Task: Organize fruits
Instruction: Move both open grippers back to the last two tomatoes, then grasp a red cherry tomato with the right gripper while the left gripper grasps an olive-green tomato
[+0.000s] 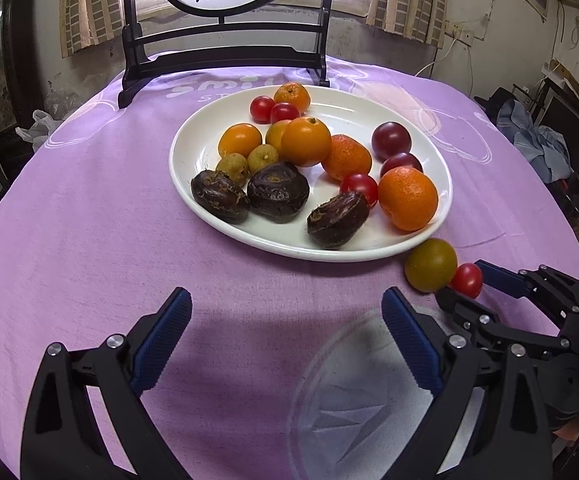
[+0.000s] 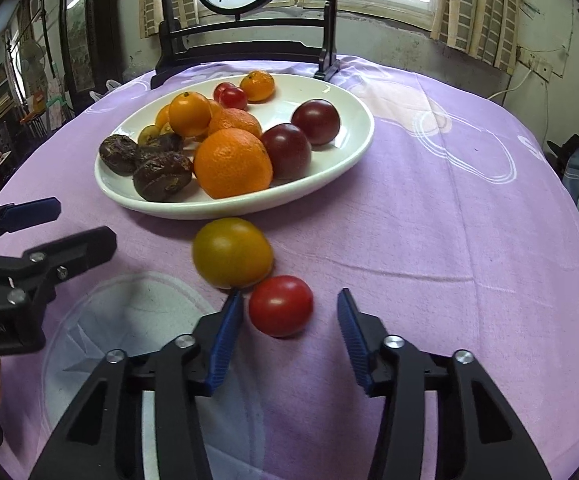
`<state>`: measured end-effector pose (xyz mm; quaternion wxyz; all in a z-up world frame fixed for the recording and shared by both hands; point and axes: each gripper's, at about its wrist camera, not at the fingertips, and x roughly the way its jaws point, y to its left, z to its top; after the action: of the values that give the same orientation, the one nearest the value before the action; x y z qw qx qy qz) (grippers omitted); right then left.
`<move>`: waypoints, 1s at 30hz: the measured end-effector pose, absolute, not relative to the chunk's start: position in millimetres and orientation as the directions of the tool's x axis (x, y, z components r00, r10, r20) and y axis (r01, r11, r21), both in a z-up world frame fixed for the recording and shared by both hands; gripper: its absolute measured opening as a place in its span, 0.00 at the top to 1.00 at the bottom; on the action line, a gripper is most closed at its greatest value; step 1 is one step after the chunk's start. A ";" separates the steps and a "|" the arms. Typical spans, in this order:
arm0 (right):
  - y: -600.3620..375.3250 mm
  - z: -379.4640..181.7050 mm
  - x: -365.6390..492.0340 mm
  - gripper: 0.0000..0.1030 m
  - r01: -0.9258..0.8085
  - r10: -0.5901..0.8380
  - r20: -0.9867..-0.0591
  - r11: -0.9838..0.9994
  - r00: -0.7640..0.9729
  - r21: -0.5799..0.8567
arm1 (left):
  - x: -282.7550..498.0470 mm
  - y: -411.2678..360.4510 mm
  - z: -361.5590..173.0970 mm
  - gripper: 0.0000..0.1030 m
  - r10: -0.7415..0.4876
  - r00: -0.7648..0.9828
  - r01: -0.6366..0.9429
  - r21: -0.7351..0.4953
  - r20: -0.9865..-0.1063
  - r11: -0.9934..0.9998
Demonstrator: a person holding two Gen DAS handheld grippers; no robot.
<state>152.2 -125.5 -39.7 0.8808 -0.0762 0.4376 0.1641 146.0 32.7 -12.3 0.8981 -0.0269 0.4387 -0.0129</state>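
Note:
A white plate (image 1: 353, 116) (image 2: 329, 88) on the purple tablecloth holds oranges, cherry tomatoes, dark plums, small green fruits and dark brown wrinkled fruits. Just off its near rim lie a yellow-green fruit (image 1: 430, 265) (image 2: 231, 252) and a red cherry tomato (image 1: 466, 280) (image 2: 280, 306), touching each other. My right gripper (image 2: 289, 294) (image 1: 463, 280) straddles the tomato, with a gap showing beside its right pad. My left gripper (image 1: 287, 304) (image 2: 79, 220) hangs open over bare cloth in front of the plate, nothing between its fingers.
A dark wooden stand (image 1: 225, 60) (image 2: 245, 48) with a round painted screen rises at the table's far edge behind the plate. A pale printed patch (image 1: 369, 400) marks the cloth near me. Clutter and clothes (image 1: 537, 136) lie beyond the table's right side.

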 end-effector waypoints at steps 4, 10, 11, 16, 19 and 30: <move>-125.7 -36.7 148.5 0.71 -0.361 0.226 -0.797 0.933 0.561 0.010 | 147.3 32.1 -14.8 0.09 -0.053 0.605 0.003 -0.064 -0.794 0.998; -145.2 -26.6 143.2 0.71 -0.314 0.213 -0.794 0.949 0.570 0.029 | 142.8 21.5 -17.0 0.09 -0.071 0.602 0.038 -0.060 -0.796 0.997; -149.3 -23.7 142.9 0.71 -0.303 0.210 -0.789 0.952 0.577 0.031 | 141.6 16.7 -18.9 0.09 -0.078 0.597 0.055 -0.057 -0.799 0.997; -169.1 -9.4 137.4 0.71 -0.260 0.208 -0.765 0.964 0.609 0.055 | 133.5 -9.0 -26.1 0.09 -0.108 0.591 0.136 -0.033 -0.800 0.990; -177.9 -4.6 133.5 0.71 -0.254 0.218 -0.758 0.965 0.615 0.071 | 129.7 -24.7 -29.6 0.09 -0.109 0.585 0.175 -0.006 -0.804 0.985; -196.4 7.9 130.8 0.71 -0.230 0.248 -0.737 0.965 0.629 0.129 | 158.6 -67.8 -36.6 0.28 -0.108 0.565 0.189 0.001 -0.818 0.982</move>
<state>130.8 -196.4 7.9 0.9023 0.0113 0.4100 0.1325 158.6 -67.8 -36.6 0.8834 0.0444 0.4590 -0.0839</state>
